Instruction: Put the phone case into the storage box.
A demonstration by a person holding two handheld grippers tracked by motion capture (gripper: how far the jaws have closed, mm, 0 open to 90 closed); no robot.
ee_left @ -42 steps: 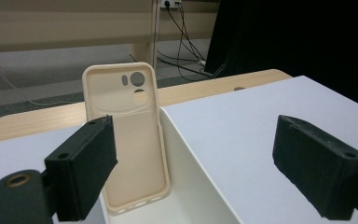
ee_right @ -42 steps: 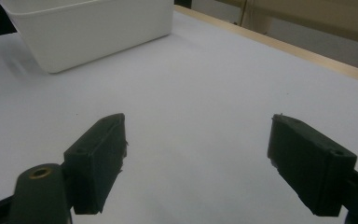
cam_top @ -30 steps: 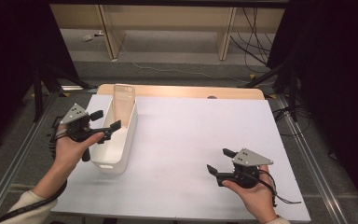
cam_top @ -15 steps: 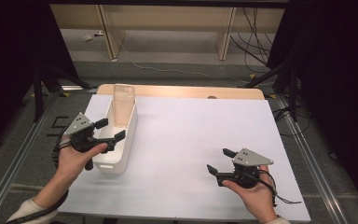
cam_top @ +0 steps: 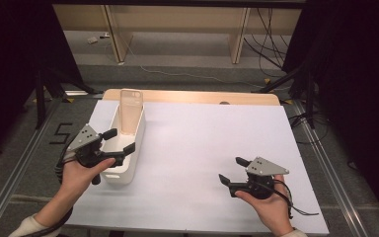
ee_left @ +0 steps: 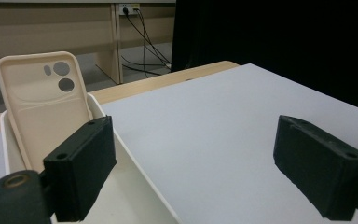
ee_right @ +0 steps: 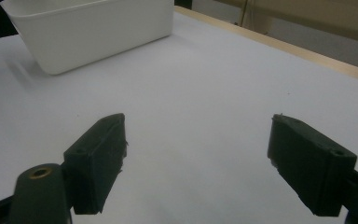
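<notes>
A beige phone case (cam_top: 131, 111) stands upright, leaning in the far end of a long white bin (cam_top: 134, 148) on the left of the white table. The case's back with its camera cut-outs faces the left gripper view (ee_left: 46, 107). My left gripper (cam_top: 122, 139) hovers open over the bin's near end, its jaws empty; one jaw hangs above the bin's inside (ee_left: 135, 186), the other past the bin's rim above the table. My right gripper (cam_top: 231, 170) is open and empty above the table's front right, pointing at the bin (ee_right: 93, 32).
A white sheet (cam_top: 207, 133) covers the table, with a wooden strip (cam_top: 202, 97) along its far edge. Beyond it are wooden furniture legs (cam_top: 237, 34) and cables (cam_top: 266, 29) on the floor. Dark curtains flank both sides.
My left gripper has drawn back a little along the bin toward the person and lowered slightly. The right gripper has not moved.
</notes>
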